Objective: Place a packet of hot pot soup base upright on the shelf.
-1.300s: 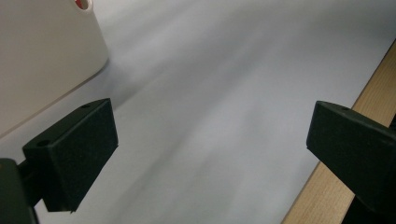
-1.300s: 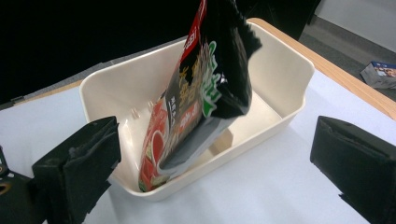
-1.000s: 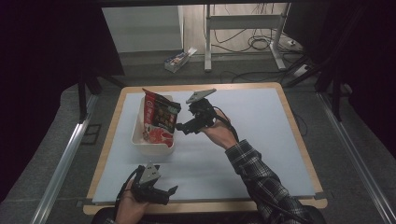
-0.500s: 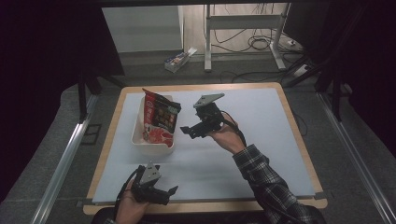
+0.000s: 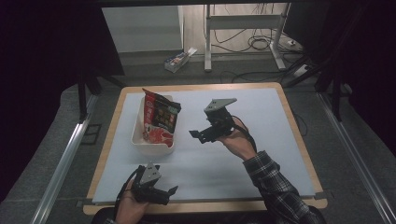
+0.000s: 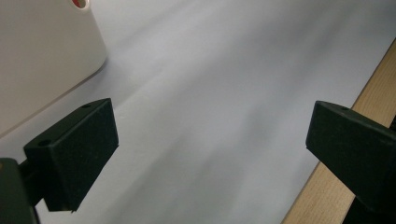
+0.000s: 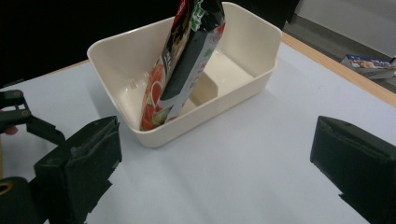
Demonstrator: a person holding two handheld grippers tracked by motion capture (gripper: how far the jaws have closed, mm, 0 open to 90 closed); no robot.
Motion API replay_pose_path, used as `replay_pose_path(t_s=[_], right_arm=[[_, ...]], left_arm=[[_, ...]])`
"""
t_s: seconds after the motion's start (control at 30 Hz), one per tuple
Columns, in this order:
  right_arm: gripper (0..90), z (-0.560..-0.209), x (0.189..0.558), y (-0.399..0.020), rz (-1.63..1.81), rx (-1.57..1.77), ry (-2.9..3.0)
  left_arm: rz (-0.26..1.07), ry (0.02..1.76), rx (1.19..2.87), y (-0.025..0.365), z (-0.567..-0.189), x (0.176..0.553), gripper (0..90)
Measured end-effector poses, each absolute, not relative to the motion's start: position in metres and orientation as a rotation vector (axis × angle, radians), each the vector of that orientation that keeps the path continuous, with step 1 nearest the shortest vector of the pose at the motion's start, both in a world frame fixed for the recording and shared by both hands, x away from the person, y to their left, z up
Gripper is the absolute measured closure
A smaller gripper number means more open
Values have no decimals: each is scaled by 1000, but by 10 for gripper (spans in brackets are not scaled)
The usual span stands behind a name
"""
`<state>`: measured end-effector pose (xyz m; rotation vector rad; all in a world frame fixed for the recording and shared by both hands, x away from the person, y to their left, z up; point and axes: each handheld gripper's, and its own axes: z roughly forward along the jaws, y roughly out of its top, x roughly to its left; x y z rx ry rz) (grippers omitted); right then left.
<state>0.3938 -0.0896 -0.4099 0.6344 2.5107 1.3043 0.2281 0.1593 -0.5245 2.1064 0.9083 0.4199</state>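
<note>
Near edge of bench (image 5: 280, 116): left gripper (image 5: 163, 192) resting low, jaws wide apart, empty. Mid-bench: right gripper (image 5: 198, 136) lifted, jaws spread, empty, aimed at bin. Toward far left corner: snack bag (image 5: 160, 119) standing tilted inside white bin (image 5: 140, 140), leaning on its wall. Placement looks done; likely nothing left but withdrawing.

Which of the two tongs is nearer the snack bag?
The right tongs, open beside the white bin holding the snack bag; the left tongs sit open at the table's near edge.
</note>
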Motion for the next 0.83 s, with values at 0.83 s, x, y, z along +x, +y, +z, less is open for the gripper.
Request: replay_pose_path(t_s=[0.83], right_arm=[[17,-453,359,-172,1275,783,2447]], left_arm=[[430,907,2110,158,-524,228,23]])
